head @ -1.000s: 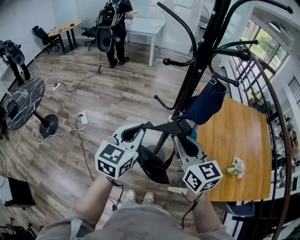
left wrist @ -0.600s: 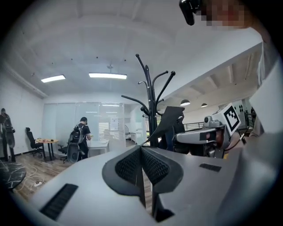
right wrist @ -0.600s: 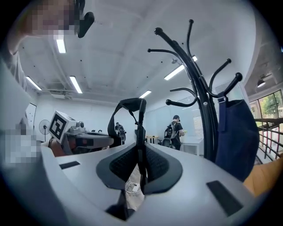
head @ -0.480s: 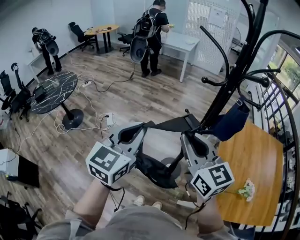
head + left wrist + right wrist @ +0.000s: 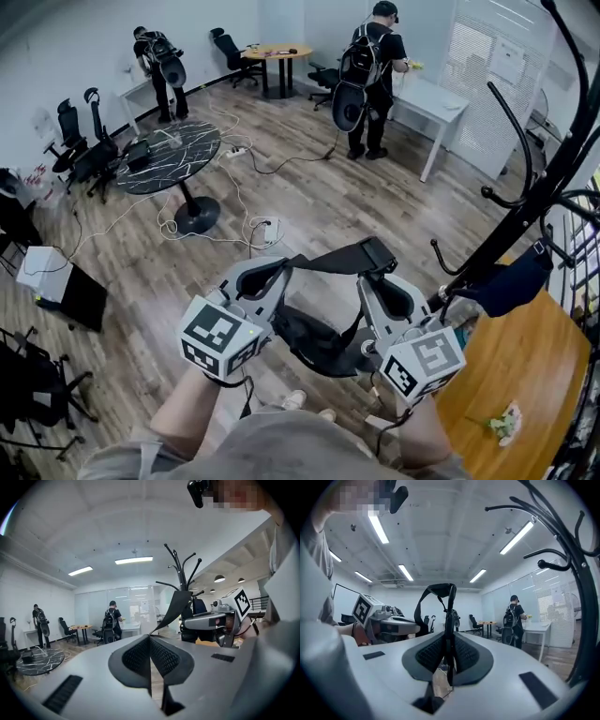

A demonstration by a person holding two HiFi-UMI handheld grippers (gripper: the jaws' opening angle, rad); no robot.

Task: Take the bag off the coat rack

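A black bag (image 5: 314, 342) hangs by its black strap (image 5: 333, 258) between my two grippers, clear of the black coat rack (image 5: 525, 216) at the right. My left gripper (image 5: 281, 272) is shut on the strap's left end, and the strap (image 5: 176, 609) runs up from its closed pads (image 5: 161, 656). My right gripper (image 5: 375, 274) is shut on the strap's other end; in the right gripper view the strap (image 5: 449, 606) stands pinched between its pads and loops overhead. A dark blue bag (image 5: 511, 281) still hangs on the rack.
A wooden table (image 5: 506, 375) with a small flower bunch (image 5: 506, 422) stands below the rack. On the wood floor are a round marble table (image 5: 173, 155), loose cables (image 5: 216, 225) and office chairs (image 5: 84, 150). Two persons with backpacks (image 5: 361, 75) stand at desks far off.
The view has swung left and both grippers with the black bag have come away from the coat rack, which now stands at the right edge. Both grips are unchanged.
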